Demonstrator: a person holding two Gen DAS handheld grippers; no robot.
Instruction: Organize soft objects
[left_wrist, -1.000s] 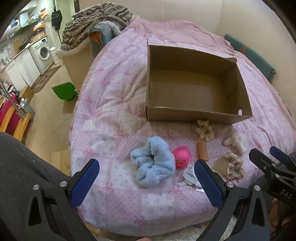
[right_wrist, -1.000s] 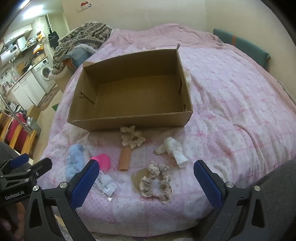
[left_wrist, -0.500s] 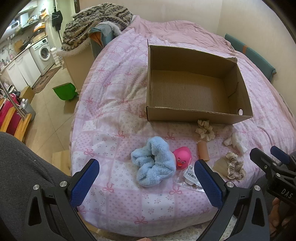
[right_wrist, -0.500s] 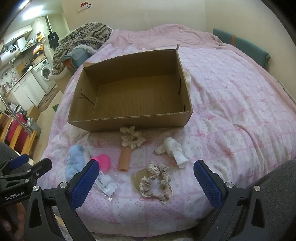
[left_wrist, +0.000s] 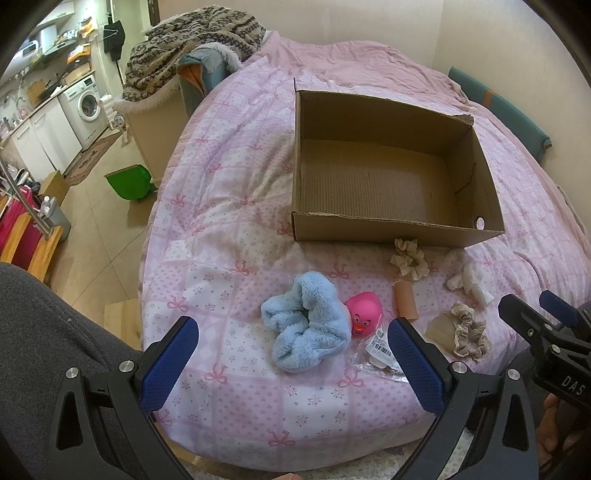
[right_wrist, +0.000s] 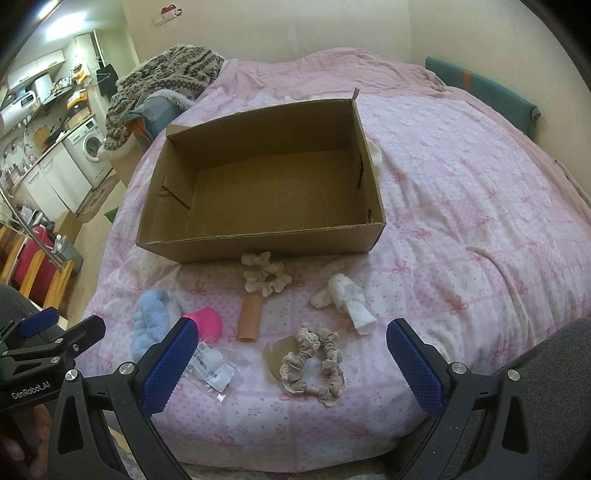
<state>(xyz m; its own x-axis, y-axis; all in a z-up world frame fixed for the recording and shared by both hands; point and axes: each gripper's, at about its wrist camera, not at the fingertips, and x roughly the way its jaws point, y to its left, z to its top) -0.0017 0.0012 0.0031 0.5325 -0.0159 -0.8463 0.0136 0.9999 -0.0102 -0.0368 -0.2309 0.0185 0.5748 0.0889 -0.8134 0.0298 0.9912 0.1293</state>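
Both grippers, the left gripper (left_wrist: 291, 354) and the right gripper (right_wrist: 291, 354), hover at the near edge of the bed (right_wrist: 461, 206) with fingers wide open and hold nothing. The box (right_wrist: 258, 243) stands in the middle of the bed. Between it and the grippers lie a blue cloth (left_wrist: 310, 321), a pink toy (left_wrist: 364, 312), two scrunchies (right_wrist: 314, 356) (right_wrist: 264, 273) and a white cloth (right_wrist: 347, 295).

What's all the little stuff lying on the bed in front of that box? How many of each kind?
Scrunchies: 3, one fluffy blue scrunchie, one cream scrunchie, one beige lace-trimmed scrunchie
Pink rubber duck: 1
Tan tube: 1
White cloth bundle: 1
Clear plastic packet: 1
Total: 7, none yet in the cardboard box.
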